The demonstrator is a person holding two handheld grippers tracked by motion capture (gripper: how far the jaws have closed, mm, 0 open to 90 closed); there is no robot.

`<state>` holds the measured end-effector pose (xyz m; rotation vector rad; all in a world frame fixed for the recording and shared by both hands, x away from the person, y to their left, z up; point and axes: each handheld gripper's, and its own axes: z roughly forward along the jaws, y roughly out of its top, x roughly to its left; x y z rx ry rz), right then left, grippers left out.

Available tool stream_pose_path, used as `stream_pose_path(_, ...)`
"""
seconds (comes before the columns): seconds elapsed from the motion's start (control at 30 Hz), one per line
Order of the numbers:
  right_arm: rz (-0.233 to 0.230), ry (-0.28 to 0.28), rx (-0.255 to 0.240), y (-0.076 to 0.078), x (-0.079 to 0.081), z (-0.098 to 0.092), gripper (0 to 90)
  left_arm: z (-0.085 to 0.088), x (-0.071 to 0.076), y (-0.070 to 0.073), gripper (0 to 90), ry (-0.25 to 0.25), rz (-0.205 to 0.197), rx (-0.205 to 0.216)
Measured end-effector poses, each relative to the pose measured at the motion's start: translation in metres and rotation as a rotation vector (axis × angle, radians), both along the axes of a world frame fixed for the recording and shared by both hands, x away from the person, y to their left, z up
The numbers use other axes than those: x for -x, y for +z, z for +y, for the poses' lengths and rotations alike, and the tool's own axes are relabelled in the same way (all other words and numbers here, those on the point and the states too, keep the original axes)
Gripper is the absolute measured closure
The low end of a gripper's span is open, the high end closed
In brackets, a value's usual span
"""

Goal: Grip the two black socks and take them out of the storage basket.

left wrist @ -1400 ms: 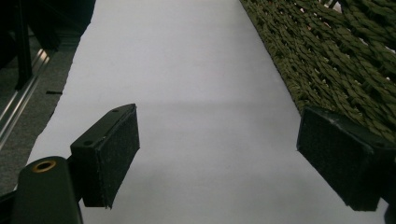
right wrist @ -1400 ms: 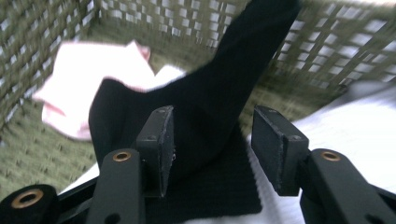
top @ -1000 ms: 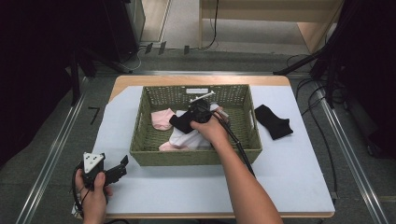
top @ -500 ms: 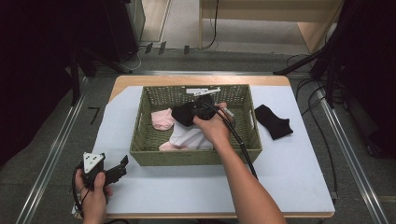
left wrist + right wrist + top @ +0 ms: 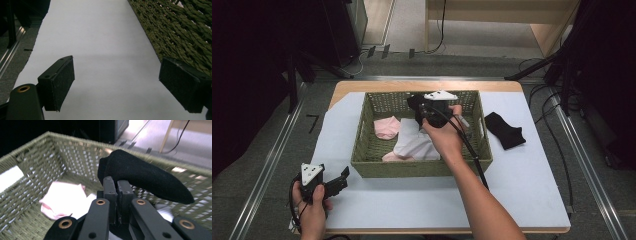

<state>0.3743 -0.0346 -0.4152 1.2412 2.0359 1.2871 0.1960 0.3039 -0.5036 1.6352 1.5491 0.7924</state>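
Observation:
My right gripper (image 5: pixel 418 106) (image 5: pixel 117 185) hangs over the back of the green woven basket (image 5: pixel 367 150), shut on a black sock (image 5: pixel 142 176) (image 5: pixel 414 103) that is lifted clear of the basket floor. Below it in the basket lie a pink sock (image 5: pixel 387 127) (image 5: pixel 62 195) and a white sock (image 5: pixel 414 142). Another black sock (image 5: pixel 504 130) rests on the white table sheet to the right of the basket. My left gripper (image 5: pixel 343 179) (image 5: pixel 117 85) is open and empty, low over the sheet at the basket's front left corner (image 5: pixel 180 32).
The white sheet (image 5: pixel 437 195) covers the table, with bare room in front of the basket and on its left. Black cables trail from both grippers. Metal floor rails (image 5: pixel 267 170) run beside the table on each side.
My right gripper has risen and moved toward the back of the basket with the black sock in it. The left gripper has stayed put.

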Motion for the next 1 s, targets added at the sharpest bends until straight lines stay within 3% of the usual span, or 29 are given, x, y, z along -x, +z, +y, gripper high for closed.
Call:
stream_pose_path(0.4,-0.174,-0.063,-0.078,0.040,0.014,-0.049,88.6,-0.001,0.000,0.000,14.1,0.003,0.000,-0.002)
stream_pose_path(0.57,-0.247,-0.109,-0.080,0.052,0.018,-0.070,88.6,-0.001,0.000,0.000,14.1,0.005,-0.002,-0.001)
stream_pose_path(0.67,-0.266,-0.128,-0.090,0.056,0.019,-0.077,88.6,-0.001,0.000,0.000,14.1,0.005,-0.002,-0.002)
stream_pose_path(0.77,-0.328,-0.158,-0.121,0.064,0.022,-0.092,88.5,-0.001,0.000,0.000,14.1,0.005,-0.002,-0.003)
stream_pose_path(1.0,-0.401,-0.206,-0.139,0.076,0.025,-0.114,88.4,-0.001,0.000,0.000,14.1,0.005,-0.003,-0.002)
